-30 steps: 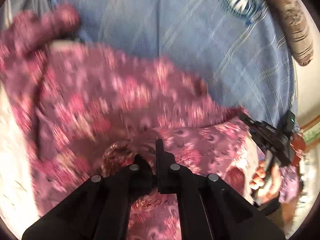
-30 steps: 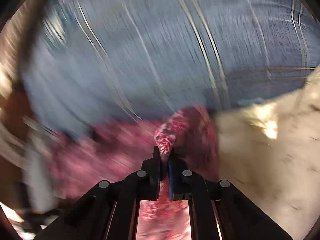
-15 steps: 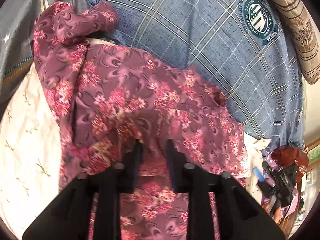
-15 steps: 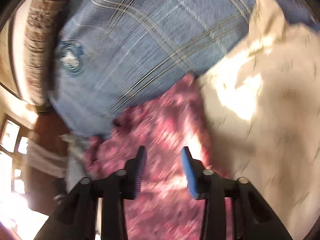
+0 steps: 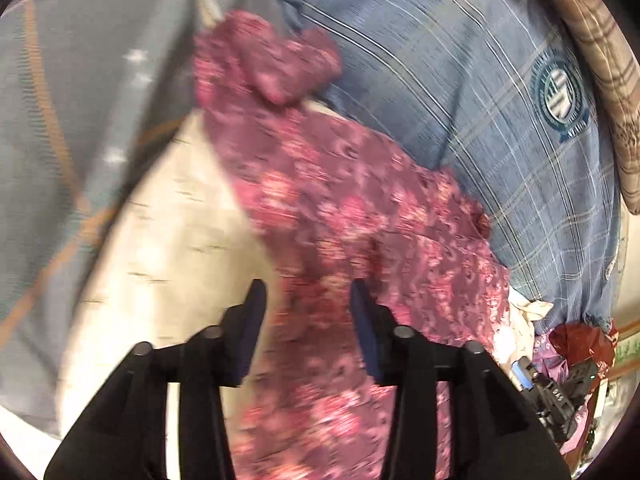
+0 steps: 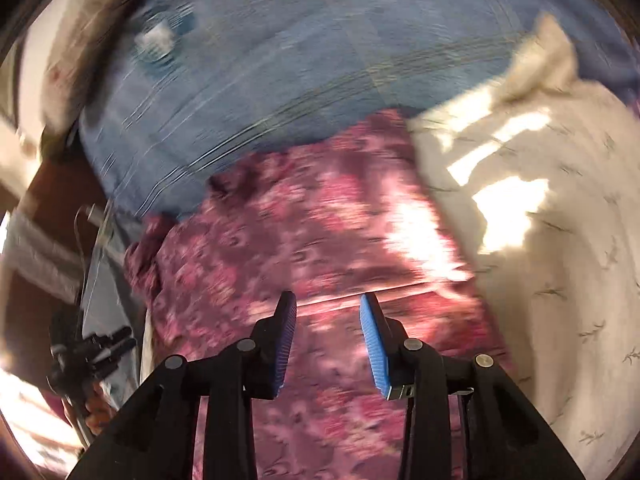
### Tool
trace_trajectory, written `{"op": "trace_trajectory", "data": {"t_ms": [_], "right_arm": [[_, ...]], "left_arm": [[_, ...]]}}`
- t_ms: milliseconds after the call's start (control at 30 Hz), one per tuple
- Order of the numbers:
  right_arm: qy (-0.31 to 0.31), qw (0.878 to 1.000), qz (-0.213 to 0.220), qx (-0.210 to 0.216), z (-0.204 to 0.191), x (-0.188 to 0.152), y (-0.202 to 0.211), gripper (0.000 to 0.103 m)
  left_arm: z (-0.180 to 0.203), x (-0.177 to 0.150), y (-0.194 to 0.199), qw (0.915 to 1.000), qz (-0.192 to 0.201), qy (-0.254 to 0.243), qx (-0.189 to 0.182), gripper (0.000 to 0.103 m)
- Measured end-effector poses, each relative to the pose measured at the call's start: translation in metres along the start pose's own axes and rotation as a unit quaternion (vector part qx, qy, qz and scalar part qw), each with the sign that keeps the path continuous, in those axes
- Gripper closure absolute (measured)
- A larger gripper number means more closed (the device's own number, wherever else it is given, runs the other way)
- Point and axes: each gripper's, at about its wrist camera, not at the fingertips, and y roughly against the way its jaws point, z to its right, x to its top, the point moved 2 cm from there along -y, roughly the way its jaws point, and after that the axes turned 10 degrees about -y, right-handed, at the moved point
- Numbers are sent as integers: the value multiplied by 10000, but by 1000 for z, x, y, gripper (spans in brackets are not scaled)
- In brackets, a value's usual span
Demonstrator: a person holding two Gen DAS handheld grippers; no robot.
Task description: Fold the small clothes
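Blue checked bedding with a round crest forms the background, with a cream sprigged sheet laid across it and a striped bolster along the far edge. Both views are smeared by motion, so fine detail cannot be read.

The left gripper is seen with its jaws spread and nothing held between them; the floral maroon garment lies directly under and ahead of the gap. The right gripper is likewise spread and empty, poised over the same garment, where a straight hem or fold line is visible just beyond the fingertips.

From the left jaws outward, the cloth's long axis is judged to run away and to the left, ending in a bunched sleeve or corner at the far end. That far end is better lined up with the left gripper, so it is judged the likelier one to reach it, while the near hem is better placed for the right.
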Motion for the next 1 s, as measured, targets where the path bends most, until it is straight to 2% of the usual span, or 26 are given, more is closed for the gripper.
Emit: {"op": "trace_trajectory", "data": {"t_ms": [100, 200, 300, 367, 467, 533, 567, 633, 733, 800, 833, 900, 1000], "right_arm": [[411, 9989, -198, 133, -47, -8, -17, 67], [833, 9952, -409, 319, -106, -15, -45, 57], [955, 9922, -717, 365, -161, -14, -81, 56], [982, 9919, -738, 318, -184, -13, -97, 57], [1214, 9899, -668, 290, -201, -21, -108, 55], [1307, 9884, -624, 457, -212, -19, -112, 52], [1378, 9869, -622, 561, -221, -15, -117, 48], [1408, 9877, -567, 364, -232, -10, -131, 44], [1193, 9888, -608, 661, -241, -3, -145, 43], [1084, 9855, -809, 1022, -261, 7, -165, 40], [1134, 9837, -902, 1060, -273, 10, -178, 36], [1188, 9826, -981, 1035, -295, 15, -207, 35], [1159, 9800, -1334, 913, -331, 10, -271, 35]], "left_arm": [[-23, -4, 12, 9999, -9, -26, 141, 53], [-31, -17, 16, 9992, -76, -267, 286, 46], [-29, -15, 8, 9995, -162, -215, -135, 44], [-30, 6, 1, 9987, -191, -176, -428, 44], [-38, 40, 1, 9996, 16, -194, -221, 44], [-40, 57, 0, 9996, 132, -157, -179, 40], [-39, 65, -2, 9995, 157, -103, -255, 35], [-37, 87, -13, 9993, 77, -30, -369, 34], [-46, 104, -15, 9989, 37, 190, -417, 34], [-56, 98, 3, 9988, 287, 158, -351, 34], [-60, 93, 10, 9989, 361, 131, -278, 34], [-69, 78, 24, 9990, 421, 33, -114, 34], [-81, 62, 40, 9987, 497, -96, -111, 34]]}}
